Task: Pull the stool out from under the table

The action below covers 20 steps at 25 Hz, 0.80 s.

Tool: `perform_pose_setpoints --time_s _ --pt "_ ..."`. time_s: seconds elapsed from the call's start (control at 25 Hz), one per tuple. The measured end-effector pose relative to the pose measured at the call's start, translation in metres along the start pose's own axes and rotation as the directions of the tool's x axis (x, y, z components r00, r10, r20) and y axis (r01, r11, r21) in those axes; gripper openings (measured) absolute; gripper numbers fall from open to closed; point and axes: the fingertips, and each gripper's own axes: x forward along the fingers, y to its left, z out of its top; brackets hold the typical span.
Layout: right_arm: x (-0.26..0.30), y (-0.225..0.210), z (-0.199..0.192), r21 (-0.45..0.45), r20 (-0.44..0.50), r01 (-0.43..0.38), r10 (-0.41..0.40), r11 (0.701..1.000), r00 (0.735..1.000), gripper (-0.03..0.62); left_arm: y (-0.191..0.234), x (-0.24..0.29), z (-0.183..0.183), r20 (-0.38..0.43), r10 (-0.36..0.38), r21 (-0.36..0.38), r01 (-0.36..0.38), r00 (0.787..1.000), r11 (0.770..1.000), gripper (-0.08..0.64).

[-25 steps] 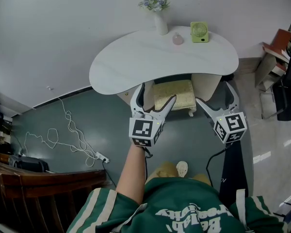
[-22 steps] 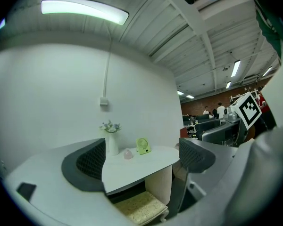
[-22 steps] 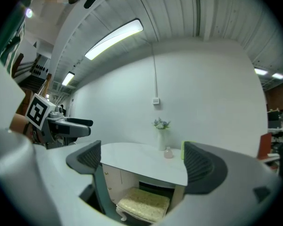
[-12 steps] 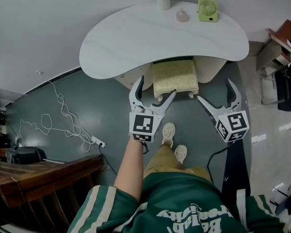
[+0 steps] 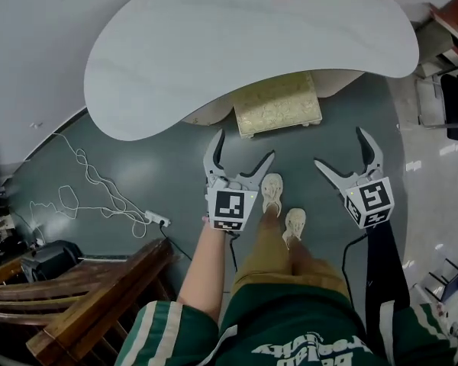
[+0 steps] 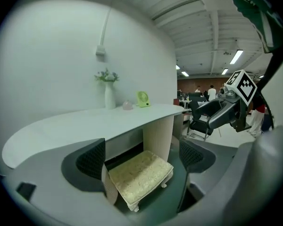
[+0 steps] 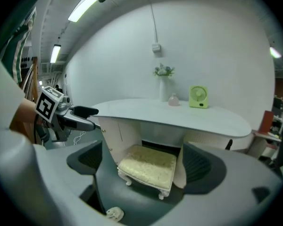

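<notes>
Stool point(image 5: 278, 104) sits half under the table point(image 5: 214, 44) edge, front part showing. Left gripper point(image 5: 244, 145) and right gripper point(image 5: 340, 146) are both spread wide and empty, with the stool near, at their 12 o'clock, not touched.

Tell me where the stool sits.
Head view, upper centre: the pale-yellow cushioned stool stands partly under the white curved table, beyond the left tool.

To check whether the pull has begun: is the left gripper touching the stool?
Apart. The head view shows floor between the left gripper and the stool; the left gripper view shows the stool beyond its open jaws.
</notes>
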Motion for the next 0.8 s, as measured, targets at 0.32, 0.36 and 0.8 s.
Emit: perform_pose_setpoints --time_s 0.32,0.36,0.8 --pt "0.079 0.000 -0.094 -0.022 -0.137 -0.039 0.036 0.999 0.990 0.545 0.009 0.061 -0.121 -0.142 -0.049 -0.057 0.041 0.989 0.998 0.495" --pt "0.087 -0.006 -0.104 -0.006 -0.140 -0.024 0.023 1.000 0.990 0.545 0.011 0.067 -0.134 -0.155 -0.054 -0.054 0.046 0.986 0.998 0.495" --pt "0.154 -0.032 -0.229 0.034 -0.222 -0.018 0.025 0.999 0.975 0.541 0.012 0.106 -0.280 -0.309 -0.106 -0.004 0.110 0.945 0.994 0.495"
